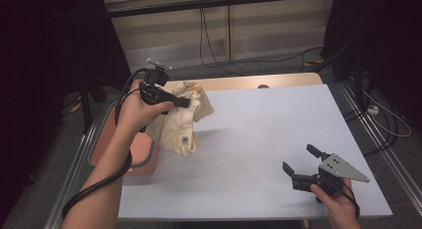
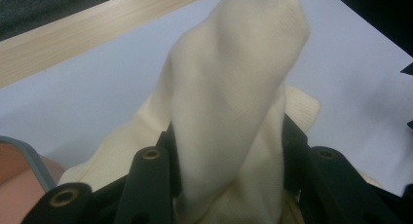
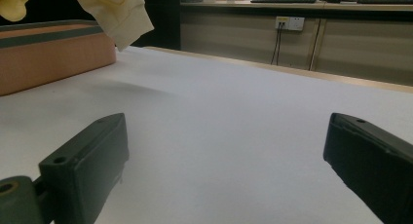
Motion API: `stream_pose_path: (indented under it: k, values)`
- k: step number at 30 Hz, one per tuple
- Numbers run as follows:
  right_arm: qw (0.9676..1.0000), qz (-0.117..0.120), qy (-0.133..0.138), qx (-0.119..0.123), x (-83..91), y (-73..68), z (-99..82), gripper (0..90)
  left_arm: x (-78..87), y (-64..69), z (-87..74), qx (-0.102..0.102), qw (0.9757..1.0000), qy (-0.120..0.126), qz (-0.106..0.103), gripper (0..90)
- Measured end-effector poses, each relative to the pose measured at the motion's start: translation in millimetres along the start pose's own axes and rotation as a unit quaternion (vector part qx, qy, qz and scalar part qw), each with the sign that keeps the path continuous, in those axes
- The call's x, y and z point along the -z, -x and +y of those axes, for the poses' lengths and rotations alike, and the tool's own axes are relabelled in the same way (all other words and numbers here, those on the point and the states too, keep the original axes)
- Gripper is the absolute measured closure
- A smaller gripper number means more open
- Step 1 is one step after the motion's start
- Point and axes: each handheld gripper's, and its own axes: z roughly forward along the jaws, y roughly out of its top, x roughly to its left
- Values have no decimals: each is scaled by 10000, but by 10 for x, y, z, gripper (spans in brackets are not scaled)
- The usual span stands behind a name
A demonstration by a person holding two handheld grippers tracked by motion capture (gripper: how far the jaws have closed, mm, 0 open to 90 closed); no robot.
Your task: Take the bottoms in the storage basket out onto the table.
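Observation:
A cream cloth garment [image 1: 181,122] hangs in the air over the table's left side, with a small round mark low on its fabric. My left gripper [image 1: 183,102] is shut on its upper part. In the left gripper view a fold of the cloth [image 2: 234,87] stands up between the black jaws of the left gripper [image 2: 229,156], which press on it from both sides. My right gripper [image 1: 300,159] rests low near the table's front right with its jaws spread wide. In the right gripper view nothing lies between the jaws of the right gripper [image 3: 224,136], and the cloth [image 3: 117,12] hangs at the upper left.
A salmon-coloured bin [image 1: 142,157] with a grey rim sits at the table's left edge, below the cloth; its wall [image 3: 48,53] is at the left of the right gripper view. The white table top [image 1: 259,134] has a wooden strip [image 1: 249,82] at the back. Cables lie on the floor beyond.

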Motion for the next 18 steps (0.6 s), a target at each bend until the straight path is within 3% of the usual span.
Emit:
stream_pose_path:
  k: [18]
  values:
    - [10000, 7, -4, 16, 0, -2, 2, 26, -83, 111, -35, -147, 9998, 80, -120, 605]
